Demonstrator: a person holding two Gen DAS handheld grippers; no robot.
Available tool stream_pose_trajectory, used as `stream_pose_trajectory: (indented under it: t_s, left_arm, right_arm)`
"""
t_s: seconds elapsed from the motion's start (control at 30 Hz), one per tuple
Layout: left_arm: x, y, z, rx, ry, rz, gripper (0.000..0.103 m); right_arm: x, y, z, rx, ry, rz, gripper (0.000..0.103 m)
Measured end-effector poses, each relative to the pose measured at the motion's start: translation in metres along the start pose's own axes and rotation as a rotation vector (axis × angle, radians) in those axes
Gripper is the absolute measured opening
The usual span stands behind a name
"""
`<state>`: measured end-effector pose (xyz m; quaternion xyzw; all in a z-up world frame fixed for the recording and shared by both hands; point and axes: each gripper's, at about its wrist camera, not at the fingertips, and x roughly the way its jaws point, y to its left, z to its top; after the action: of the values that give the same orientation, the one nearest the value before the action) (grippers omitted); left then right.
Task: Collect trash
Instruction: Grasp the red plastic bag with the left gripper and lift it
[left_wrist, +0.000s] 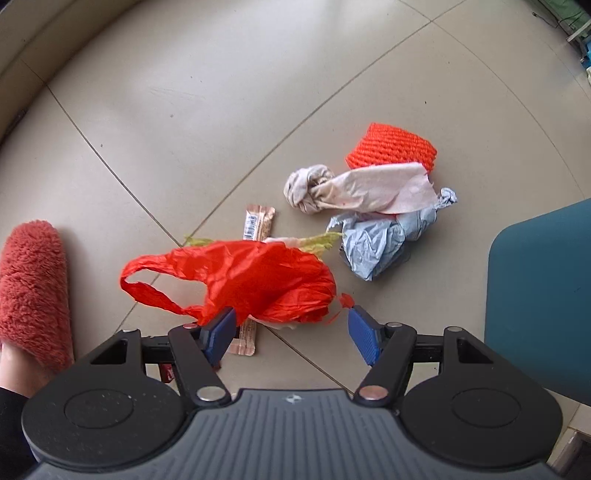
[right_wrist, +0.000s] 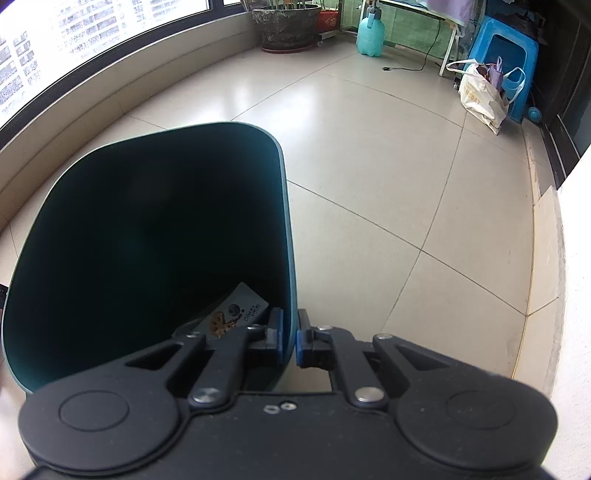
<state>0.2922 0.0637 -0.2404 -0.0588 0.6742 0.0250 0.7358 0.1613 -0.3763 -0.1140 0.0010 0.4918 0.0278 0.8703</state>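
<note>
down on the tiled floor (left_wrist: 207, 96), the left gripper (left_wrist: 291, 328) hangs with its jaws spread wide, the blue pads (left_wrist: 364, 338) well apart, and a red plastic bag (left_wrist: 240, 280) sits just ahead of them; the left pad touches or overlaps the bag's near edge, though whether it presses on it cannot be told, while the right pad stands clear beside a small red scrap of the bag. under the bag lies a long snack wrapper (left_wrist: 258, 223), its barcode end poking out at the far side and its other end showing near the left pad. a bit of yellow-green leafy scrap (left_wrist: 321, 240) peeks from behind the bag. farther off lies a cluster of litter: a crumpled beige paper wad (left_wrist: 354, 190), a crumpled pale blue paper (left_wrist: 376, 247) just beside it, and an orange foam net (left_wrist: 391, 146) behind both, the beige paper lying over its near edge. at the left edge a fuzzy red slipper (left_wrist: 33, 291) is worn on a foot. the teal trash bin (left_wrist: 543, 295) stands at the right edge of the left wrist view, near the litter. seen from the right wrist, the right gripper (right_wrist: 290, 334) is clamped on the bin's rim, one pad inside the wall and one outside, with the wall (right_wrist: 290, 236) pinched between them. inside the bin (right_wrist: 147, 229), near the bottom, lies a printed packet (right_wrist: 236, 312). beyond, the balcony holds a large plant pot (right_wrist: 288, 26), a green spray bottle (right_wrist: 370, 33), a blue plastic stool (right_wrist: 504, 62) and a white tote bag (right_wrist: 480, 98) leaning by it.
</note>
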Motion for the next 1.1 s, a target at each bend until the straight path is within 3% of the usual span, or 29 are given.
stream_pose_trajectory:
  t_s: [0.07, 0.3, 0.4, 0.6, 0.93, 1.1]
  left_arm:
    - [0.015, -0.012, -0.003, 0.010, 0.014, 0.018, 0.066]
    - [0.058, -0.026, 0.010, -0.114, 0.039, 0.064, 0.066]
    - [0.072, -0.032, 0.019, -0.124, 0.027, 0.153, 0.072]
    - [0.094, -0.020, 0.027, -0.159, 0.063, 0.235, 0.069]
    - [0.068, 0.000, 0.017, -0.150, 0.023, 0.249, 0.058]
    - [0.016, -0.005, 0.000, -0.118, -0.015, 0.161, 0.058]
  right_arm:
    - [0.000, 0.001, 0.000, 0.001, 0.001, -0.001, 0.006]
    - [0.000, 0.002, 0.000, -0.005, 0.003, -0.010, 0.006]
    - [0.001, 0.006, 0.001, -0.008, 0.004, -0.016, 0.006]
    - [0.002, 0.011, 0.000, -0.013, 0.002, -0.021, 0.006]
    - [0.001, 0.015, 0.000, -0.006, -0.003, -0.028, 0.006]
    - [0.000, 0.011, 0.000, 0.006, -0.007, -0.014, 0.006]
